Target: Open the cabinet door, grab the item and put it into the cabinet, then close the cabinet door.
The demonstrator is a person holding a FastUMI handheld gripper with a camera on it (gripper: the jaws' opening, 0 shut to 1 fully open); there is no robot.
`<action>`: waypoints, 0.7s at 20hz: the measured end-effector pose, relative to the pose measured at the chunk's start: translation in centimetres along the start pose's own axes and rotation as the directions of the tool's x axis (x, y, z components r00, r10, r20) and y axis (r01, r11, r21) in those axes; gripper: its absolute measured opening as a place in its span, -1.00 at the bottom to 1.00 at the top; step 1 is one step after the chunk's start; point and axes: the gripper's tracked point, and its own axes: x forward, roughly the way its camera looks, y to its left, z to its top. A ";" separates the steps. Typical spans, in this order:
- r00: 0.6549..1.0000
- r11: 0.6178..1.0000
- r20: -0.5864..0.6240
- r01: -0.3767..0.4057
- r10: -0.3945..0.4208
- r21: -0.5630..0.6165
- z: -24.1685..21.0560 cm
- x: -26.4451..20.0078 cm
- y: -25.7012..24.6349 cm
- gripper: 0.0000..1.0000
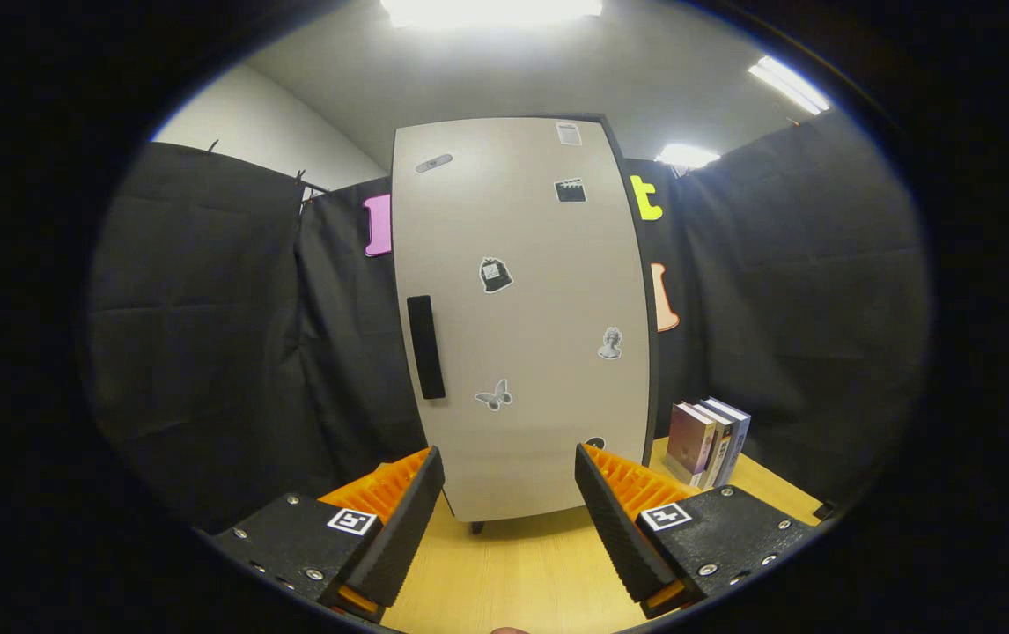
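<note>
A tall white cabinet (522, 317) stands on the wooden table (513, 572) straight ahead of my fingers, its door shut. A black vertical handle (426, 347) sits on the door's left side, above my left finger. Several small stickers dot the door. A few upright books (707, 440) stand to the right of the cabinet, beyond my right finger. My gripper (509, 480) is open, with only the cabinet's lower front showing between the orange-and-black fingers (619, 519). It holds nothing and hangs a short way back from the door.
Black cloth walls close in the booth on both sides and behind the cabinet. The table's right corner (821, 511) lies just past the books. Bare tabletop stretches between my fingers and the cabinet's foot.
</note>
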 end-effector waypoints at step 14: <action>1.000 1.000 0.004 -0.014 0.014 0.017 0.1 0.2 -0.1 0.86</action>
